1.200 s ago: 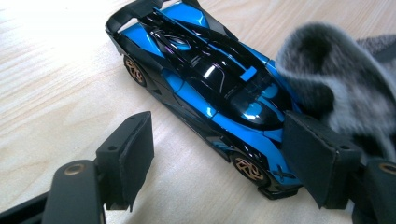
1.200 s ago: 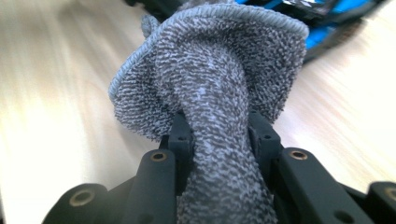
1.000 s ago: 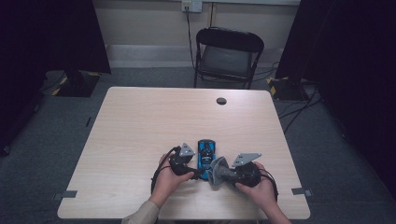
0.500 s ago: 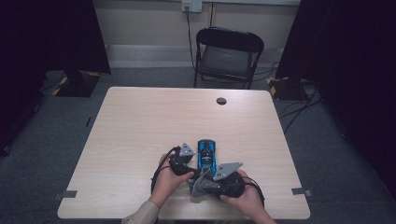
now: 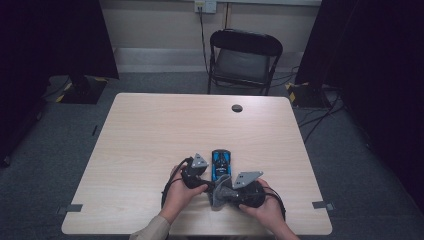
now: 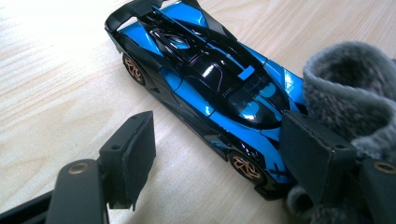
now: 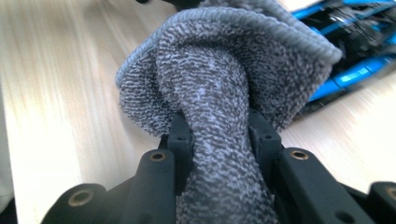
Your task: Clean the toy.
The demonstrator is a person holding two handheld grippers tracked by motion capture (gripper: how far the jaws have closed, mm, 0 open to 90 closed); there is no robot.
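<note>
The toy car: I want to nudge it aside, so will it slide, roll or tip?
The toy car will probably roll along its length, since it rests on free-looking wheels on the smooth table. Pushed sideways, it would more likely skid. Its low, wide body makes tipping unlikely.

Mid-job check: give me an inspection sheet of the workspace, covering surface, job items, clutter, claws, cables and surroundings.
Surface: light wood table, bare apart from the work at its near edge.
Job's things: blue and black toy car on its wheels; grey cloth bunched against its front end.
Clutter: small dark round thing near the far edge.
Claws: left claw open, straddling the car's front; right claw shut on the cloth.
Cables: one trails from each claw; more lie on the floor at right.
Surroundings: black folding chair, grey carpet, dark curtains.
</note>
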